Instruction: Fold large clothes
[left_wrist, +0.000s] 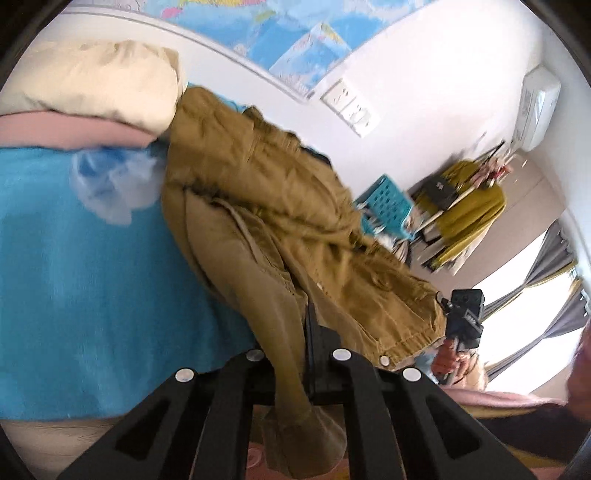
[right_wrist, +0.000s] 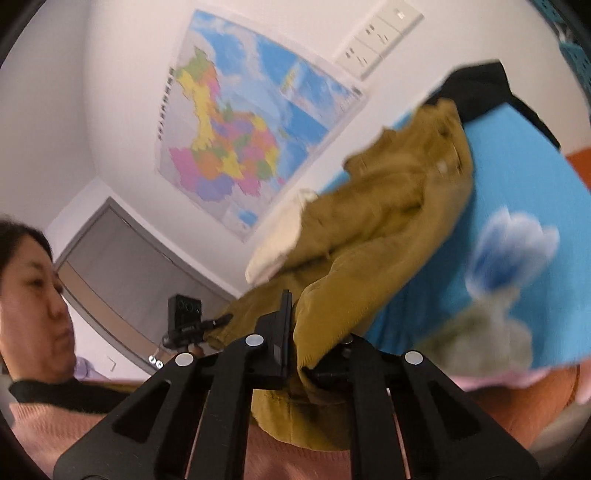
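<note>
A large tan corduroy jacket hangs bunched over a bed with a blue blanket. My left gripper is shut on a sleeve or edge of the jacket, and cloth hangs down between its jaws. The right gripper shows at the far side, at the jacket's hem. In the right wrist view my right gripper is shut on another part of the jacket, lifted above the blanket. The left gripper shows there at the jacket's other end.
A cream pillow lies at the head of the bed. A map and wall sockets are on the wall. A blue basket and a cluttered rack stand beyond the bed. The person's face is at left.
</note>
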